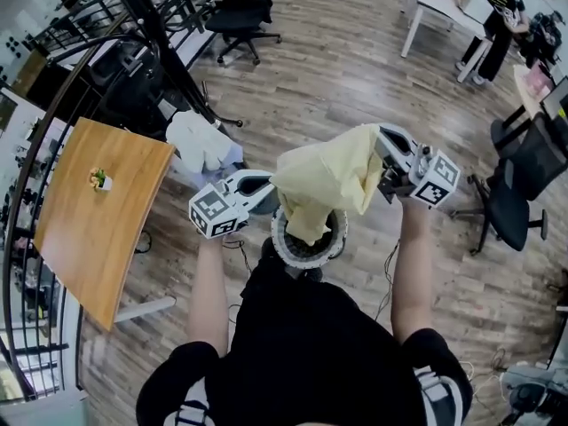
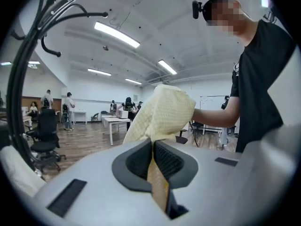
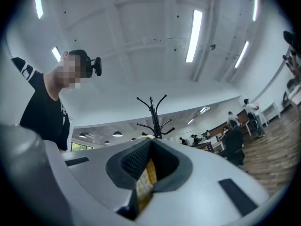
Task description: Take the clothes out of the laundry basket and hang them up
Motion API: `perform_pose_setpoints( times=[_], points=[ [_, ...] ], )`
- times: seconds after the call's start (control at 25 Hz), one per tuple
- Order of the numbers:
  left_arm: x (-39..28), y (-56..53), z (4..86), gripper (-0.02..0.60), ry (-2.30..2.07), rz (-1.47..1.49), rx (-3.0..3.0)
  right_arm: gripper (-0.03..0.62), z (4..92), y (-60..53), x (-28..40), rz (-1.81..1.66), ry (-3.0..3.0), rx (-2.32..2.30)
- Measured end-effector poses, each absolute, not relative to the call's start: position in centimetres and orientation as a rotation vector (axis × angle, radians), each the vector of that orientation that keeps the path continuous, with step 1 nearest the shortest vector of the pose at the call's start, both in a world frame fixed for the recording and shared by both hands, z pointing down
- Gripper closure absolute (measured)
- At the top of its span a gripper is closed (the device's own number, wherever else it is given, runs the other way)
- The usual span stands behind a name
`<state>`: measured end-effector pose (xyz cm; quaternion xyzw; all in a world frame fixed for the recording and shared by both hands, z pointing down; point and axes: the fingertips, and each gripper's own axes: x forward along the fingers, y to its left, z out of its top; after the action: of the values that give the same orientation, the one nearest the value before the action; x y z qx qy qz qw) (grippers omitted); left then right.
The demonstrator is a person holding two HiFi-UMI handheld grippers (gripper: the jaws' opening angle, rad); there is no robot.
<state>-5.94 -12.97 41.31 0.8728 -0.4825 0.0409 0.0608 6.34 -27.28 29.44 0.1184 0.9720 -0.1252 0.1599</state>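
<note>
At the far left stands a wooden table [image 1: 98, 229]. The left gripper [image 1: 266, 190] is clamped on one edge of the pale yellow cloth [image 1: 328, 177]. The cloth hangs above the laundry basket [image 1: 283, 247], apparently clear of it. The right gripper [image 1: 383, 172] pinches its opposite edge.
</note>
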Motion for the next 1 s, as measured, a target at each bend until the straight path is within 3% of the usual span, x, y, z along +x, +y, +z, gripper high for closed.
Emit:
perform_pose_setpoints(
  times=[0.36,0.56,1.0],
  points=[
    [-13.0,-10.0,37.3,0.554,-1.837,0.247,2.495,0.585,31.6,-30.3,-3.2,-0.2,2.982,0.07],
    [-17.5,-10.1,36.8,0.557,-2.002,0.218,2.379,0.583,31.5,-31.8,-8.7,-0.304,2.967,0.083],
    [-26.0,-12.2,36.7,0.558,-2.064,0.116,2.31,0.585,30.4,-34.5,-19.8,-0.357,2.974,0.097]
  ],
)
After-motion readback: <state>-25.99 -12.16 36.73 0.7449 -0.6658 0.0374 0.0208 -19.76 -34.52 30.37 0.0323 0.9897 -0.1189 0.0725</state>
